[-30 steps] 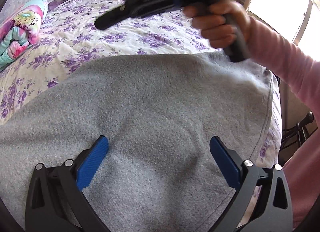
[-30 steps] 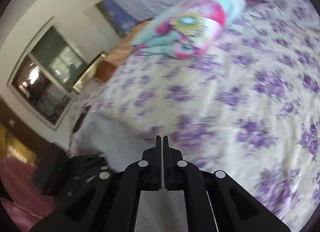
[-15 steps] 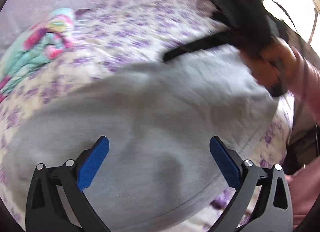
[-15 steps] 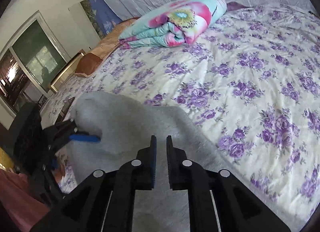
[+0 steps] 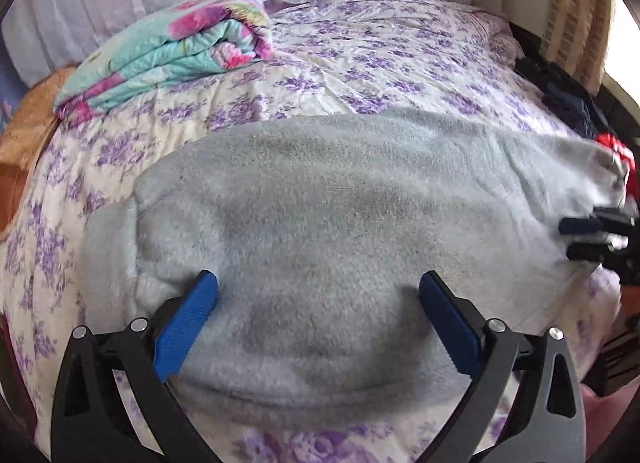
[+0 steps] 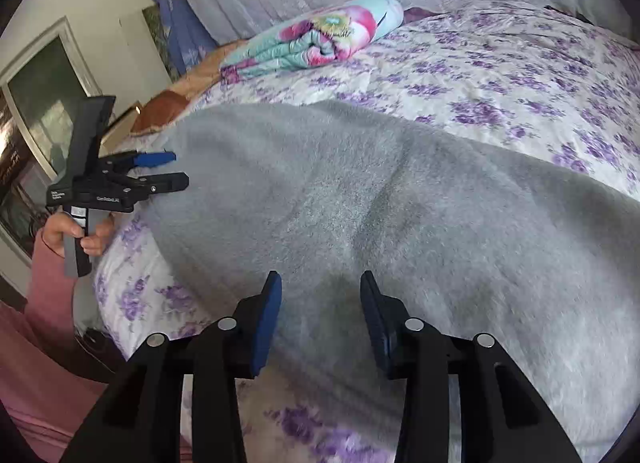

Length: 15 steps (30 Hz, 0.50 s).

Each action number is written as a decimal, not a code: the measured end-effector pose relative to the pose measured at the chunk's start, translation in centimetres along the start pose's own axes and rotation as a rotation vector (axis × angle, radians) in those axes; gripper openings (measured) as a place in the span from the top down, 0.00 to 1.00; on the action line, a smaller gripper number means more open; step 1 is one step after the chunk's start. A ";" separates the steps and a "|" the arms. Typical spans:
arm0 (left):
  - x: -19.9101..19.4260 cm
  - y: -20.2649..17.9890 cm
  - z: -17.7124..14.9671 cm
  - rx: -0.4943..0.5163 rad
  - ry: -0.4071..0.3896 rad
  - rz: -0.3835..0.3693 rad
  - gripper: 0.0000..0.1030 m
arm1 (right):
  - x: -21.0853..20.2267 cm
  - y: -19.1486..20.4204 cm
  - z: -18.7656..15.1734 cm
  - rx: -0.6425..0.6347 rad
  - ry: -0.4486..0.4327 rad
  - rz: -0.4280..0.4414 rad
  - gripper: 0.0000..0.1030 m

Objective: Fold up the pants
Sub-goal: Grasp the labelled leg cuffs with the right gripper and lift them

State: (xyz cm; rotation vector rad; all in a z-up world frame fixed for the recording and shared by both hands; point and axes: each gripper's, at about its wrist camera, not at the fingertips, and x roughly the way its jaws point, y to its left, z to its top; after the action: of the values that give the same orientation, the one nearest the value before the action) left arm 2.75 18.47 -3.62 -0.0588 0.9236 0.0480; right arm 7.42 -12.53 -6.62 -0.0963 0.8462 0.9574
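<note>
The pants (image 5: 340,223) were grey and fleecy, spread flat and broad across the middle of the left wrist view. One end at left centre showed a folded layer edge. In the right wrist view they (image 6: 380,203) ran from left centre to the lower right.

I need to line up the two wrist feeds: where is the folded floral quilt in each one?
Left wrist: folded floral quilt lies upper left, on the bedspread beyond the grey pants.
Right wrist: folded floral quilt lies top centre, also beyond the pants.
Shared landmark: the purple-flowered bedspread.
</note>
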 end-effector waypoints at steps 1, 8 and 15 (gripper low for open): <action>-0.7 0.0 0.3 -0.024 -0.006 -0.011 0.04 | -1.3 -0.4 -0.4 0.025 -0.040 -0.004 0.57; -2.7 -7.1 1.5 0.070 -0.118 -0.190 0.04 | -8.5 -5.4 -1.9 0.202 -0.330 -0.227 0.53; 3.7 -12.5 -0.1 0.120 0.036 -0.226 0.04 | -12.0 -16.2 -2.6 0.351 -0.407 -0.520 0.63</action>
State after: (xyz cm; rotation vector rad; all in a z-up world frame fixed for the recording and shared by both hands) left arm 5.76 6.09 -6.30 -0.0522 0.9494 -0.2184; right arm 14.56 -31.47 -4.82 0.1712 0.5563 0.3123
